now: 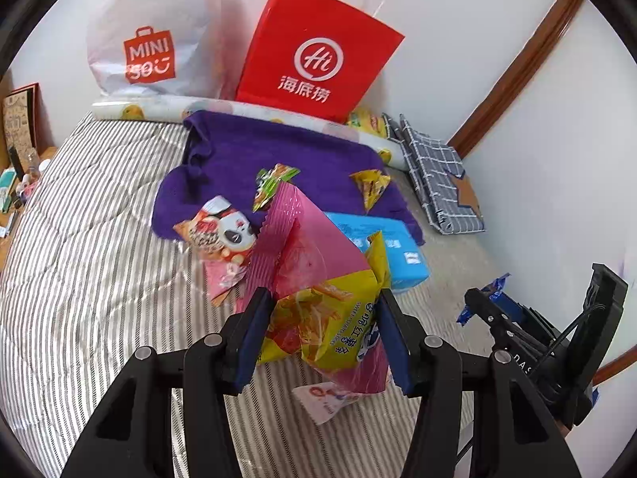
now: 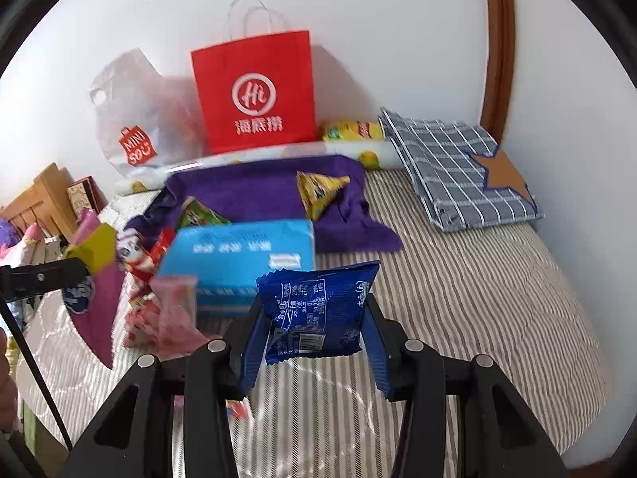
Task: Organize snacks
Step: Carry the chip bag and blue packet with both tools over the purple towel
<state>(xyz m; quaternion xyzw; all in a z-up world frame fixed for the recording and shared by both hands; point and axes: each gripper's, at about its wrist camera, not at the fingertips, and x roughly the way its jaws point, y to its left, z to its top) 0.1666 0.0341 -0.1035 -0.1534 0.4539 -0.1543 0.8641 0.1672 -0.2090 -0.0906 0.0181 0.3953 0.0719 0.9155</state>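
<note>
- Two grippers, each clamped on snacks above the striped bed (image 2: 458, 279).
- Left gripper (image 1: 324, 334) squeezes a yellow packet (image 1: 330, 318) together with a pink packet (image 1: 306, 239), lifted clear of the bed.
- Right gripper (image 2: 314, 330) pinches a blue packet (image 2: 314, 310) upright between its fingers, just in front of the blue box (image 2: 243, 255).
- Purple cloth (image 1: 239, 151) lies near the bed's far edge, carrying a green packet (image 1: 270, 183) and a yellow triangle (image 1: 372, 187).
- Panda packet (image 1: 217, 233) rests on the cloth's near edge.
- Red bag (image 1: 314, 51) and white bag (image 1: 155, 28) stand against the wall at the far edge.
- Checked cloth (image 2: 458, 167) sits in the far right corner.
</note>
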